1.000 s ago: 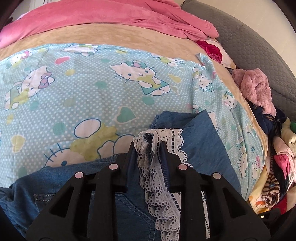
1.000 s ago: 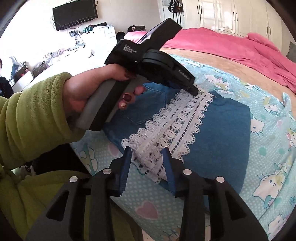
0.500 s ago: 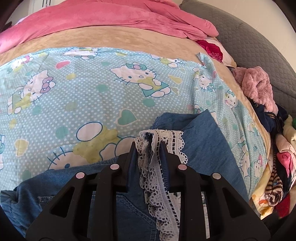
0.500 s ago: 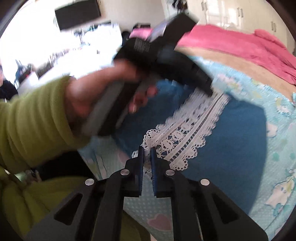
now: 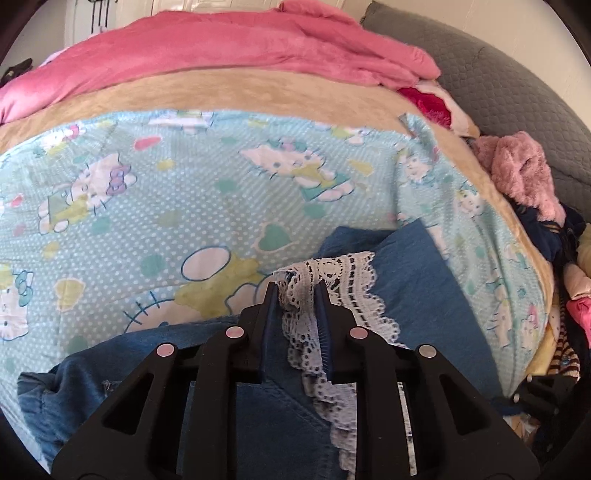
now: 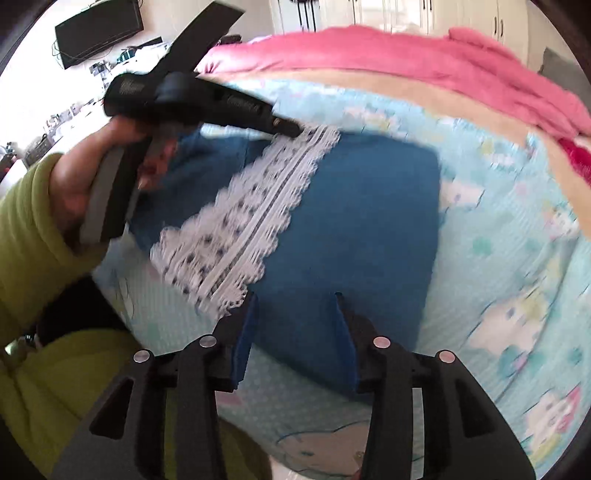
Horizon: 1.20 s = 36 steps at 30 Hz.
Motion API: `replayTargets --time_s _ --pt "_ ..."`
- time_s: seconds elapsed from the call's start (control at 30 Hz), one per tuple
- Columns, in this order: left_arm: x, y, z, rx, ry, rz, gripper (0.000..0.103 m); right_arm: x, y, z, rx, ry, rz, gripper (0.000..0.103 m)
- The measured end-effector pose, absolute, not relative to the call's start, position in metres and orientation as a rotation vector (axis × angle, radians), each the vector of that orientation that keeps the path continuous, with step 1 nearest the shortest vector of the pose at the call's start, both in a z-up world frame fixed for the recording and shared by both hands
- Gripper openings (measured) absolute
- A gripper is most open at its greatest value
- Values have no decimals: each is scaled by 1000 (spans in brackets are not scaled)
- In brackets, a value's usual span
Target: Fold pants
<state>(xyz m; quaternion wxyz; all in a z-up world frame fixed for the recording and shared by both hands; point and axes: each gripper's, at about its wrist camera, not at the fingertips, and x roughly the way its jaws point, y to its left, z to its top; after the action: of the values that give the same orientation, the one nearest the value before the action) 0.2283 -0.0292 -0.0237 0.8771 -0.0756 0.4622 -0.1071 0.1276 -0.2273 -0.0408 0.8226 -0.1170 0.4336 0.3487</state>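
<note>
The blue denim pants [image 6: 354, 218] with a white lace hem [image 6: 243, 229] lie folded on the Hello Kitty sheet [image 6: 517, 229]. My left gripper [image 5: 297, 291] is shut on the lace hem [image 5: 325, 280] at its far end; it also shows in the right wrist view [image 6: 291, 129]. More of the denim [image 5: 424, 295] lies under and to the right of it. My right gripper [image 6: 295, 295] is open and empty, its jaws spread over the near edge of the folded denim, just right of the lace.
A pink blanket [image 5: 221, 51] and a beige cover [image 5: 221, 92] lie at the far side of the bed. A pile of clothes [image 5: 524, 177] sits at the right by a grey headboard [image 5: 498, 85]. A TV [image 6: 99, 29] hangs at the left.
My right gripper shut near the lace corner, then opened and moved right onto the denim edge. The left gripper kept its hold on the lace hem.
</note>
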Motion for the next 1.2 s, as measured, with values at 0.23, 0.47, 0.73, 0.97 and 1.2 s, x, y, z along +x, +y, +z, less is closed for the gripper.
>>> replayTargets --time_s 0.23,0.47,0.73,0.97,1.2 --pt "214 -23 -7 -150 905 -189 32 129 -244 -15 -188 862 741 43" --pt "190 -33 27 -65 817 -161 67 132 -251 0 -160 810 688 63" --pt "162 -45 41 -15 782 -147 89 136 -268 8 -147 774 576 73" --pt "131 -52 22 13 837 -149 74 152 -270 3 -117 798 540 73" --pt "103 -73 -11 87 916 -218 48 167 -254 -8 -140 834 556 73"
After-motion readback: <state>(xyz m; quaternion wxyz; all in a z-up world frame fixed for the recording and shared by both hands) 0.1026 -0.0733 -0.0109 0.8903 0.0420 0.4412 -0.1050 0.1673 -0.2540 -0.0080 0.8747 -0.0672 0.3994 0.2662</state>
